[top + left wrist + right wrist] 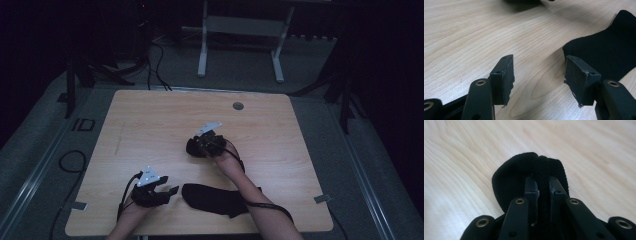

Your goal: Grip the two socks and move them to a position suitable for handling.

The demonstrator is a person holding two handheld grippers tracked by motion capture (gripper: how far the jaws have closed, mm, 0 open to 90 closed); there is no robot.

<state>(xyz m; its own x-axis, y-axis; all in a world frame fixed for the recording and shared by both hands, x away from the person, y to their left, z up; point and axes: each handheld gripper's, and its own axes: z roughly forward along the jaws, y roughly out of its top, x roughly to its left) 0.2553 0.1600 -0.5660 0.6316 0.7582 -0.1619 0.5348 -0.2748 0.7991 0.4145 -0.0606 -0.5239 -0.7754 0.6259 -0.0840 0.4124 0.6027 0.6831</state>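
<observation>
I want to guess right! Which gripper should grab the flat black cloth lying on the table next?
Probably the left gripper. Its fingers are open and empty, with the flat black cloth right beside them. The right gripper is farther up the table, shut on another black cloth.

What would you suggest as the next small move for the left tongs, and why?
Probably ease the left tongs forward and to their right, onto the near edge of the flat black cloth. They stand open and empty over bare wooden table, with the cloth just beyond one jaw, while the right tongs are already shut on the bunched black cloth.
</observation>
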